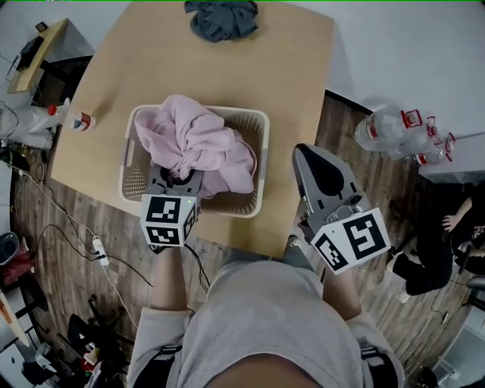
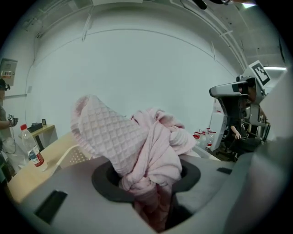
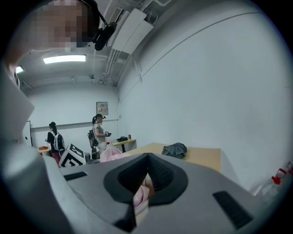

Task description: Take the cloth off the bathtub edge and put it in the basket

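A pink quilted cloth (image 1: 193, 144) is bunched up in the white perforated basket (image 1: 261, 163) on the wooden table. At the basket's near rim, my left gripper (image 1: 178, 182) is shut on the cloth. In the left gripper view the cloth (image 2: 137, 146) rises out of the jaws of the left gripper (image 2: 147, 185), and the basket (image 2: 73, 155) lies below. My right gripper (image 1: 303, 155) hovers just right of the basket with its jaws together. In the right gripper view only a thin slit shows in the right gripper (image 3: 145, 183), with some pink behind it.
A grey cloth (image 1: 223, 19) lies at the table's far edge. A small bottle (image 1: 76, 119) stands at the table's left side. Large water bottles (image 1: 394, 132) sit on the floor to the right, cables (image 1: 98, 250) to the left. People (image 3: 98, 132) stand far off.
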The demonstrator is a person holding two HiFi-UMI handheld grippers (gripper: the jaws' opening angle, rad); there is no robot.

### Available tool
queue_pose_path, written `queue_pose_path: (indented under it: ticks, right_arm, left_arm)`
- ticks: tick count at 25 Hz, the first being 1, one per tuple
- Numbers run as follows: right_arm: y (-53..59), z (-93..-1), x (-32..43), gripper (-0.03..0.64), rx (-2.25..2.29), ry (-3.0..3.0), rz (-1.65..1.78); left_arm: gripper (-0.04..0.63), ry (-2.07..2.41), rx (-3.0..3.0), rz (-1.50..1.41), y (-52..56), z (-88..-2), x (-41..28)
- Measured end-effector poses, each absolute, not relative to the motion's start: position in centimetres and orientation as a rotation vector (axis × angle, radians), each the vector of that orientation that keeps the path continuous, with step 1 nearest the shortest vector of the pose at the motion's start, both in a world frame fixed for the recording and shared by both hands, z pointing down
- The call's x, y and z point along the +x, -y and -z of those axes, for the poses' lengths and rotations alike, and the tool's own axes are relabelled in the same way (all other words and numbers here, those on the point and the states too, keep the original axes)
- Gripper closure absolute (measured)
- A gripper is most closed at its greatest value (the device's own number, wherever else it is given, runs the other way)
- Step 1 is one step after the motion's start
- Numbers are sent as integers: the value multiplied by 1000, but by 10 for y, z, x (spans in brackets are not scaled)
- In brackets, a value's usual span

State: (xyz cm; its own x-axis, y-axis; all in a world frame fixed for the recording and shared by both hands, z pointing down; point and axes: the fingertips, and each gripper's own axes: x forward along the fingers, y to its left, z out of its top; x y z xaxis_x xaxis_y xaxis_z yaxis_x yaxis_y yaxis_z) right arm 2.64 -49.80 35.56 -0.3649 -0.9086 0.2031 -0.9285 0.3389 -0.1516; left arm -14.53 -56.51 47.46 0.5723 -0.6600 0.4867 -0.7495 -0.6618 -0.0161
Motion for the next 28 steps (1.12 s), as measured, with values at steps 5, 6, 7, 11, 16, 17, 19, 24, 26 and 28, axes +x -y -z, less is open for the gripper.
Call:
queue_pose_path:
  ticks: [5,6,7,11,16,17,19,24,26,28]
  right_arm:
    - [493,-359,30,611,1740,2481,-376]
    - [491,-359,31,611,1743,2478,-377]
    - [490,-360,32,611,1746,2476,-378]
    - [486,-358,33,611,1752,2472,-373]
    - [480,-356,34,611,1750,2478,-365]
    - [479,-356,34,611,1749,2479,-363]
    - [475,-355,33,611,1746,2482,-359]
    - [467,-353,34,611,1734,2498,-354]
    - [465,-351,33,611,1716,2517,-352]
    - [462,-348,31,611,1686,2547,-346]
  left_arm:
    - [407,1103,2557,-834,564,-493,-139]
    - [407,1088,2549,-865,563,-497,-138]
    - [405,1075,2542,-890,562,-500,-137]
    - [390,1050,2522,-939,557,-510,-137]
    - [340,996,2523,-1077,550,-519,-131]
    - [328,976,2526,-1111,546,-521,-129]
    - [306,957,2547,-1151,540,-522,-127]
    - [293,993,2568,-1104,531,-505,-131]
    - [293,1030,2566,-1009,526,-490,-135]
    - [296,1065,2571,-899,519,-473,-136]
